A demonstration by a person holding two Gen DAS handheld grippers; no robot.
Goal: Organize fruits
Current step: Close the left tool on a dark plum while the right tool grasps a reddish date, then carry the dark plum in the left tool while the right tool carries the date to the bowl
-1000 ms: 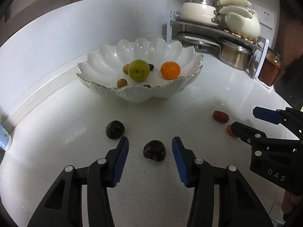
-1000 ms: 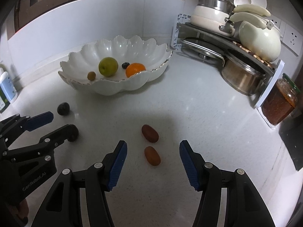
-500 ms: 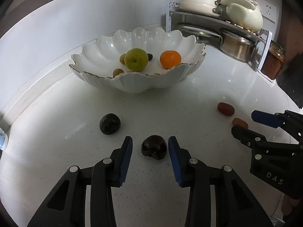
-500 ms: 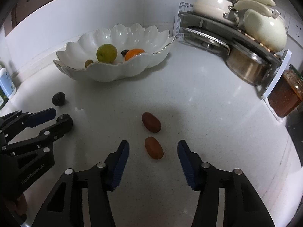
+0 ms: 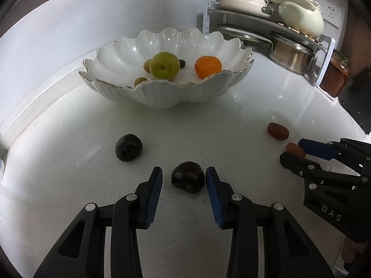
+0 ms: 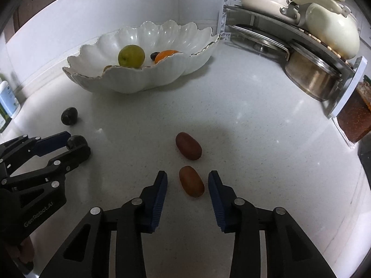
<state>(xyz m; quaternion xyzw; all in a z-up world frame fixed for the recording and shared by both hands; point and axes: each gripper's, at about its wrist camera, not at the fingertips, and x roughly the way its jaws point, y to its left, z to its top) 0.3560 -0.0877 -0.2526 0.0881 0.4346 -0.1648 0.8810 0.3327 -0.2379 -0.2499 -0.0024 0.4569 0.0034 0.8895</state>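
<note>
The left hand-held gripper (image 5: 183, 180) is sitting narrow around a dark fruit (image 5: 188, 177), its right pad apparently touching. Only the right wrist view is showing the right hand-held gripper (image 6: 187, 183) closing around a reddish oval fruit (image 6: 191, 181) on the tabletop (image 6: 243, 120), gaps showing either side.

orange (image 6: 165, 55): lower half hidden behind bowl (image 6: 143, 78) rim
jar (image 6: 354, 120): cut by right picture edge
bottle (image 6: 8, 99): cut by left picture edge

Both tools narrowed: left tool (image 5: 183, 178) around dark fruit (image 5: 188, 177), right tool (image 6: 187, 180) closing around reddish fruit (image 6: 191, 181).
</note>
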